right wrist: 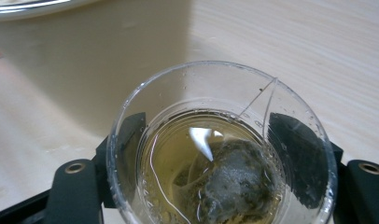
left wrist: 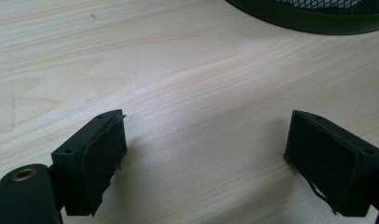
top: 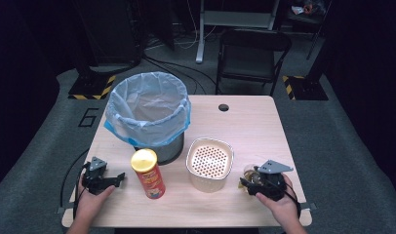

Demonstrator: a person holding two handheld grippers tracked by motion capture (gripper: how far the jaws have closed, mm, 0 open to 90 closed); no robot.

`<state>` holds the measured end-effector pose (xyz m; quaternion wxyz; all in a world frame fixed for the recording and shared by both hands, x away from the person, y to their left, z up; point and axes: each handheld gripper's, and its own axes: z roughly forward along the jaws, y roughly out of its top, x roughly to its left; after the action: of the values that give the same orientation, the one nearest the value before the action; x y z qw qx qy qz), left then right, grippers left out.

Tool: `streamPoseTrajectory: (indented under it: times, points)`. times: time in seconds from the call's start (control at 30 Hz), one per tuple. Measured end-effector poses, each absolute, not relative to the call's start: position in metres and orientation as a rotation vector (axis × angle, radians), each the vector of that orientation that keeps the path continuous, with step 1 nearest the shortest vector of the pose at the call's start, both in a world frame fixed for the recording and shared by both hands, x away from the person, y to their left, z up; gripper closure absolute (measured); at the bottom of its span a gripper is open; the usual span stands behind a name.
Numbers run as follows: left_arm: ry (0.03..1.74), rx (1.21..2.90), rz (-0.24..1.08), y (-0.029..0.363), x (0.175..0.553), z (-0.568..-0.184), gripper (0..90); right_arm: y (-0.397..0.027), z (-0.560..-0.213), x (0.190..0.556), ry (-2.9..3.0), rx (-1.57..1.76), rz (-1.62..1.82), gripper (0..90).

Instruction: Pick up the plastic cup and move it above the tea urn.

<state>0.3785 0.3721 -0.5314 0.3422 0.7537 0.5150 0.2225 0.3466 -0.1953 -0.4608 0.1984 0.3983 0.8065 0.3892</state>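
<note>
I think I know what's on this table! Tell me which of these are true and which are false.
1. The right hand-held gripper holds a clear cup of tea. True.
2. A tea bag sits in the cup. True.
3. The left hand-held gripper grips the chips can. False: its jaws are open with bare table between them.
4. The chips can lies on its side. False: it stands upright.
5. The bin has a blue bag liner. True.

The wooden table (top: 254, 122) carries 1 lined bin (top: 148, 114), 1 crisp can (top: 148, 174) and 1 perforated tub (top: 209, 164).
</note>
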Motion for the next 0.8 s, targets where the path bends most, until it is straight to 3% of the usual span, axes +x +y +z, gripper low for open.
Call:
streamPoseTrajectory:
  times: [0.47,0.8]
  points:
    - [1.334,1.968,0.580,0.372,0.379,-0.531,11.8,-0.232,-0.450,0.411,2.139,1.170,1.021,29.1]
    - [1.337,1.964,0.573,0.372,0.380,-0.531,11.8,-0.235,-0.447,0.426,2.139,1.163,1.028,29.1]
